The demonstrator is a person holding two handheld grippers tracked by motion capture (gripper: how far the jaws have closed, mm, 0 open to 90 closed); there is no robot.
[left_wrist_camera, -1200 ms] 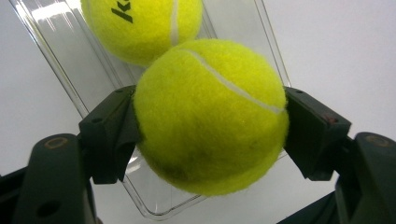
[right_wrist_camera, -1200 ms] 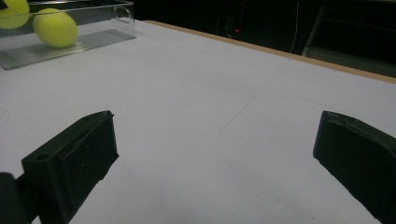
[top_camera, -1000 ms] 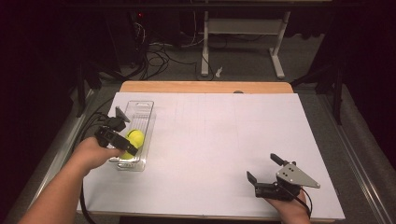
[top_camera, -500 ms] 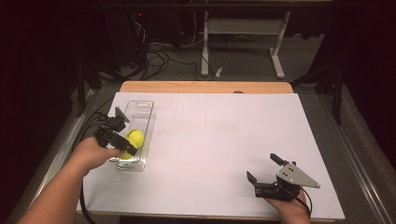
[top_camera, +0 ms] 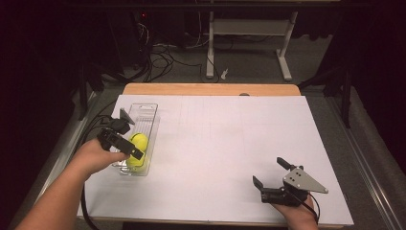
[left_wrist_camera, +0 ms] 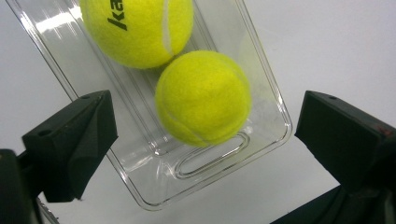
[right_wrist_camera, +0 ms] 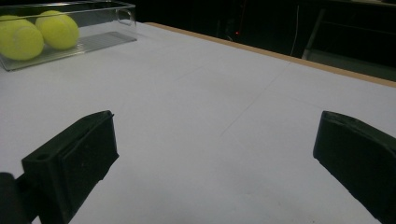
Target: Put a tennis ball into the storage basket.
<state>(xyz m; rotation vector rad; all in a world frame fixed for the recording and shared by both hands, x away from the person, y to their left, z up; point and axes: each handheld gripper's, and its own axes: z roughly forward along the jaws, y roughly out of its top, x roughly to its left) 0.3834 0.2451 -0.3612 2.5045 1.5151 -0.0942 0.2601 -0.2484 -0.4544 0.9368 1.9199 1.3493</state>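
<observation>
My left gripper [top_camera: 125, 138] hangs above the near end of a clear plastic rectangular tray [left_wrist_camera: 264, 70] that lies at the left side of the white paper-covered table [top_camera: 220, 143], and its jaws stand wide apart with nothing between them. Looking along those jaws in the left gripper view, I see two bright yellow felt tennis balls inside the tray: the nearer tennis ball [left_wrist_camera: 203, 98] sits just short of the tray's end wall with its slot-shaped handle hole, and the farther tennis ball [left_wrist_camera: 137, 28], which carries black lettering, lies touching it. Neither jaw touches a ball or the tray wall; the tray's near end lies below the gap between them. From above, my left hand [top_camera: 95, 155] reaches in from the lower left, and one ball shows yellow beside the gripper. My right gripper [top_camera: 271, 173] rests low near the front right edge of the table, well apart from the tray, its jaws likewise spread wide and holding nothing. Its own view looks across bare white paper to the tray and both balls at the far left.
</observation>
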